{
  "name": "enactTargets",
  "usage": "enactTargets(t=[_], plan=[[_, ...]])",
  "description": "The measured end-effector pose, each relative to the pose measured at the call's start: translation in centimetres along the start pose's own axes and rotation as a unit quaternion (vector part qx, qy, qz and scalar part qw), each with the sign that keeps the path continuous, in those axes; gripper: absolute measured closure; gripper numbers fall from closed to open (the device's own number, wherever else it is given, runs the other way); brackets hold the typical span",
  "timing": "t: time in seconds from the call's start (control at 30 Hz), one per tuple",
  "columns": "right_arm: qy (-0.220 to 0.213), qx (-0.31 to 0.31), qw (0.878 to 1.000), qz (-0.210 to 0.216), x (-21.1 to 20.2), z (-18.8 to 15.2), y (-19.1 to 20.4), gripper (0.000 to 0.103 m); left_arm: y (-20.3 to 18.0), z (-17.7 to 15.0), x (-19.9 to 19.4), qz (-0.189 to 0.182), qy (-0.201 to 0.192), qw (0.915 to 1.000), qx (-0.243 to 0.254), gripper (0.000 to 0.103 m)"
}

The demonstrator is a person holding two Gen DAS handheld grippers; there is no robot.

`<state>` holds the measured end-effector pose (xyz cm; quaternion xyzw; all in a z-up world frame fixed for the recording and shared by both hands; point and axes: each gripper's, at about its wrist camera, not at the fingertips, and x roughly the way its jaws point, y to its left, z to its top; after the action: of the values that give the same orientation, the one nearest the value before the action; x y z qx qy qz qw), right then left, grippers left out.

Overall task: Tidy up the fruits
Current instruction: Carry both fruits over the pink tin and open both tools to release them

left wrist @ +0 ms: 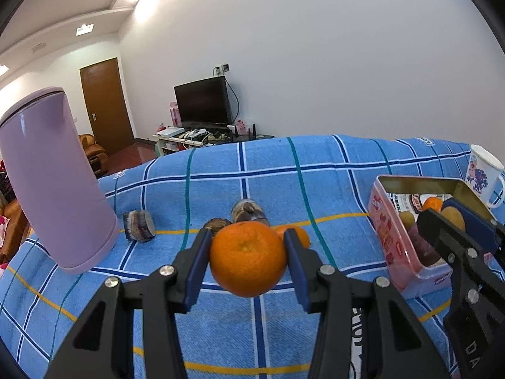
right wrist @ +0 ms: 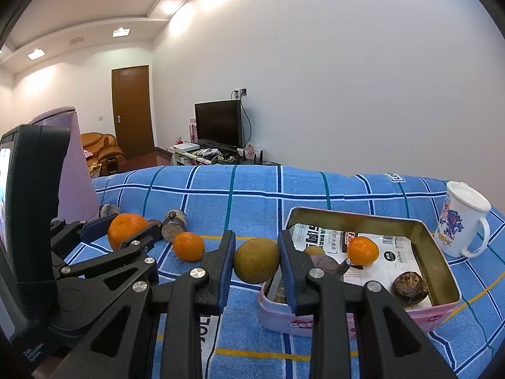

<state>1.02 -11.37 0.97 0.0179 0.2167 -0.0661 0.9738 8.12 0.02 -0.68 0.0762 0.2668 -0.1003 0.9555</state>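
Pinching an orange [left wrist: 248, 259] and a yellow-green fruit [right wrist: 256, 260], both tools flank the pink tin [right wrist: 356, 322].

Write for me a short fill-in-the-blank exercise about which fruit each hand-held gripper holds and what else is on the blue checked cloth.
1. The left hand-held gripper is closed on an ____ mandarin.
2. The right hand-held gripper holds a round yellow-green fruit beside the open pink ____.
3. Inside that container, one small orange fruit lies on printed ____.
4. The white mug with a cartoon picture stands ____ that container.

Missing words: orange; tin; paper; outside
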Motion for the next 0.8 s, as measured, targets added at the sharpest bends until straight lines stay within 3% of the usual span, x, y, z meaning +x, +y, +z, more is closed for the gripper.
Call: enactTargets(t=[0.8], plan=[[0.013, -0.041, 0.999, 0.003, -0.2, -0.3, -1.3, 0.073, -0.3, -0.3, -0.7, 0.006, -0.001, 0.9998, -0.018, 0.054]])
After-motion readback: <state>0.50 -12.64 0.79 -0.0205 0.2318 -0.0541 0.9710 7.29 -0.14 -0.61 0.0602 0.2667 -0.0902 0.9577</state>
